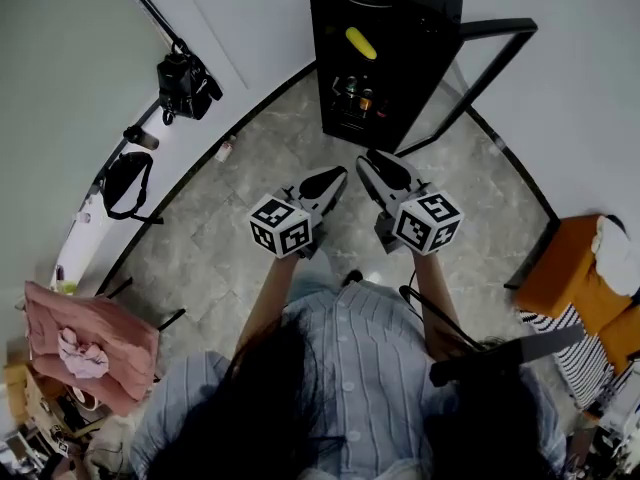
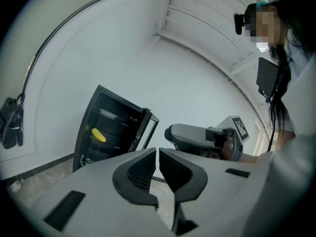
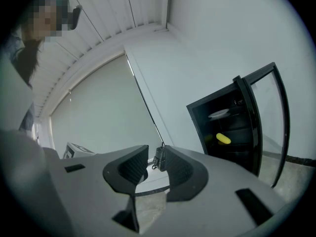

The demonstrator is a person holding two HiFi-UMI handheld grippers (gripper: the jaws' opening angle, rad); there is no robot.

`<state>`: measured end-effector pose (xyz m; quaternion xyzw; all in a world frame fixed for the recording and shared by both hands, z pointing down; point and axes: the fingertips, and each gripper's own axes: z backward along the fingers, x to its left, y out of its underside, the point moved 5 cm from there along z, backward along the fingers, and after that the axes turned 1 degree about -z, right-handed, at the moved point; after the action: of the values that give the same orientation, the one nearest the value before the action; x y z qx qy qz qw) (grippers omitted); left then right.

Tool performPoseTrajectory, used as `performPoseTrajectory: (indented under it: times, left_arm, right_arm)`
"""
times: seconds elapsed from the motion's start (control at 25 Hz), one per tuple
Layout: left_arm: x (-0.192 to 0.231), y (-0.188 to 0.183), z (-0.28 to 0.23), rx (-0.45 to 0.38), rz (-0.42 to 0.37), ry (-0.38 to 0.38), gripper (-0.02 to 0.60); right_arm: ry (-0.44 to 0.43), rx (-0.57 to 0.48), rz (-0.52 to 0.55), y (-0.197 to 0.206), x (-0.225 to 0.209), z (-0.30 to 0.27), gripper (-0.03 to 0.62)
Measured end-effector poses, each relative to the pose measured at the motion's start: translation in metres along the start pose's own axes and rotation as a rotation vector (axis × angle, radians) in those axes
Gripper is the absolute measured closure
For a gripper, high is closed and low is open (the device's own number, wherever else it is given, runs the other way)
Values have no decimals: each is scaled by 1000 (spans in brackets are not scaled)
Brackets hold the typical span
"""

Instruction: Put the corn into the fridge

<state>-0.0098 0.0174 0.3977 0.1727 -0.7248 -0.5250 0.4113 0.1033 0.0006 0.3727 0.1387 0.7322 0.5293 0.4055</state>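
Note:
The yellow corn [image 1: 361,42] lies on an upper shelf inside the black fridge [image 1: 330,28], whose glass door [image 1: 492,66] stands swung open to the right. It also shows in the left gripper view as corn [image 2: 98,135] and in the right gripper view as corn [image 3: 223,138]. My left gripper [image 1: 335,176] and right gripper [image 1: 368,164] hang side by side over the floor, well short of the fridge. The left gripper [image 2: 157,154] is shut with only a thin slit and nothing in it. The right gripper [image 3: 155,163] is open and empty.
Bottles [image 1: 355,96] stand on the fridge's lower shelf. A camera bag [image 1: 186,86] hangs on a stand at the left, with a black bag [image 1: 128,180] below it. A small bottle [image 1: 225,150] sits by the wall. An orange seat [image 1: 568,264] is at the right, a pink cloth [image 1: 85,343] at the lower left.

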Motion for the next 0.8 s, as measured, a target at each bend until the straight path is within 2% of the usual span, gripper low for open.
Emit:
performPoseTrajectory:
  times: [0.36,0.64,0.8]
  left_arm:
    - [-52,32,37,0,-6,-47,572]
    - [-77,43,60,-13,-10,-71,572]
    - [-86,50,66,-16,-7,-88,572]
  right_arm:
    - [-48,36,-19,35,31,52,494]
    - [-77,42,-23,51,55,77,504]
    - [-109,53,-22,59,64,86,535]
